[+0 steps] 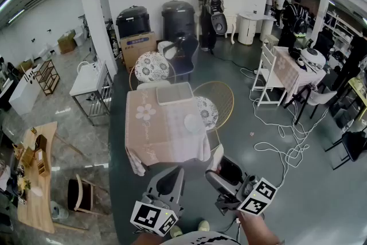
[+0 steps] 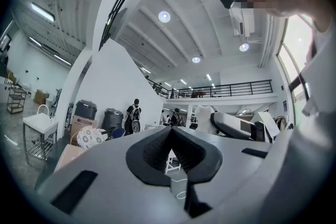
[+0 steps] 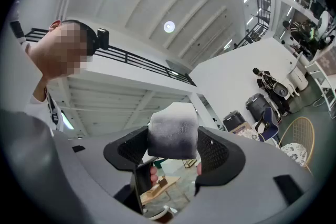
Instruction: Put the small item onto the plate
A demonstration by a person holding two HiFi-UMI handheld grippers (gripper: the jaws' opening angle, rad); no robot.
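Right gripper (image 3: 174,148) is clamped on the small item (image 3: 173,128), a pale, soft-looking block sitting square between the pads, jaws wide around it and tilted up toward the ceiling. Left gripper (image 2: 170,131) just beside it has its jaws together, nothing in them. Both hang low and close to the person, well short of the counter (image 1: 150,137).

The job in hand, as I read it, is the carry. Hold that squeeze steady, because a block that soft could squirm out if the grip slackens. Tip the right gripper forward and down on the way in, and come over the plate from above rather than skimming its edge. Let go only once the block is low over the middle, so it doesn't bounce off.

Ahead of the right gripper and a touch to its left, the white plate (image 1: 194,122) sits on the clothed counter's near right part, and it looks bare. Beyond it, at the far edge, lies a flat tray (image 1: 175,93), nothing in it that I can make out
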